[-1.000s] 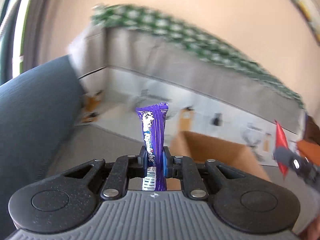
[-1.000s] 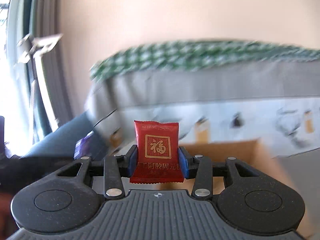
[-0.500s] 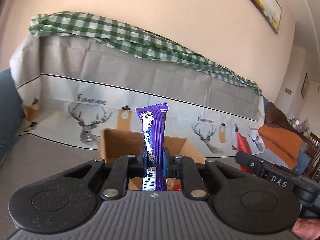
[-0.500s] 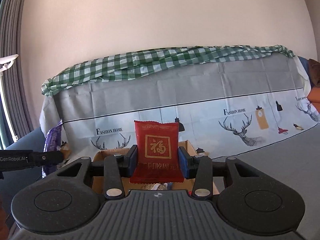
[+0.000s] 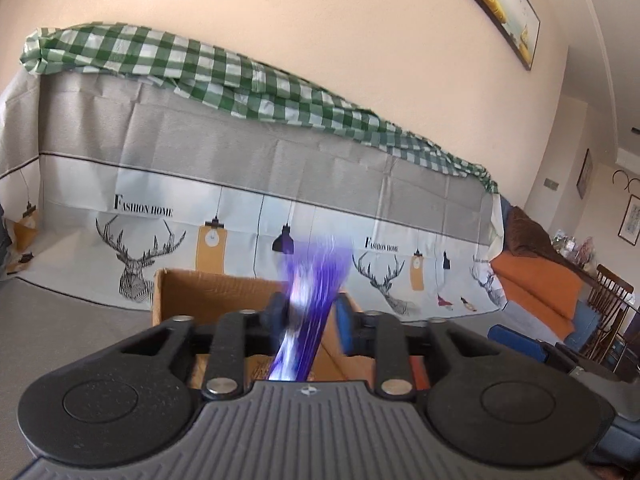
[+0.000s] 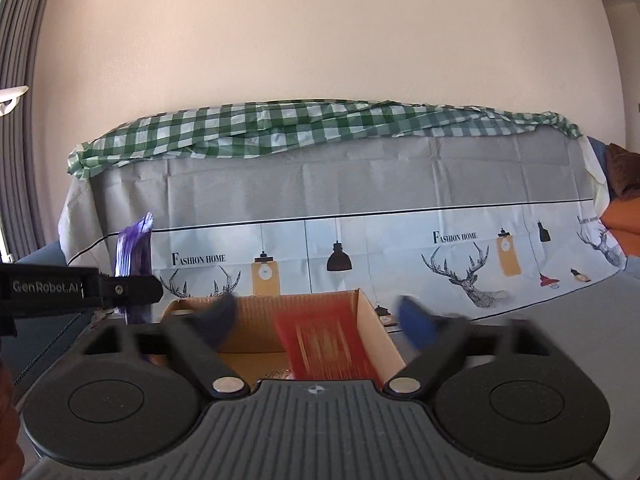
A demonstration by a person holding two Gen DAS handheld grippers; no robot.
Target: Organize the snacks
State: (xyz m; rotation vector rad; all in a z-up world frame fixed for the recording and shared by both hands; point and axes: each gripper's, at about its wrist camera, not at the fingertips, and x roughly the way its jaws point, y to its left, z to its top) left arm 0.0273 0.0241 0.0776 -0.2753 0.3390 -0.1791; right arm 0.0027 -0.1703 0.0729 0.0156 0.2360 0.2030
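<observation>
Both snacks have slipped free since half a second ago: my left tongs (image 5: 308, 312) are opening around a blurred purple wrapper (image 5: 310, 304), my right tongs (image 6: 316, 320) opening wide of a smeared red packet (image 6: 326, 344). Each hangs over the cardboard box (image 6: 376, 332), its floor mostly hidden; behind stands the deer-print cover (image 6: 400, 208).

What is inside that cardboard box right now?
A red packet is dropping into the box, and a purple wrapper is falling above it. The grippers' bodies hide the box's bottom.
</observation>
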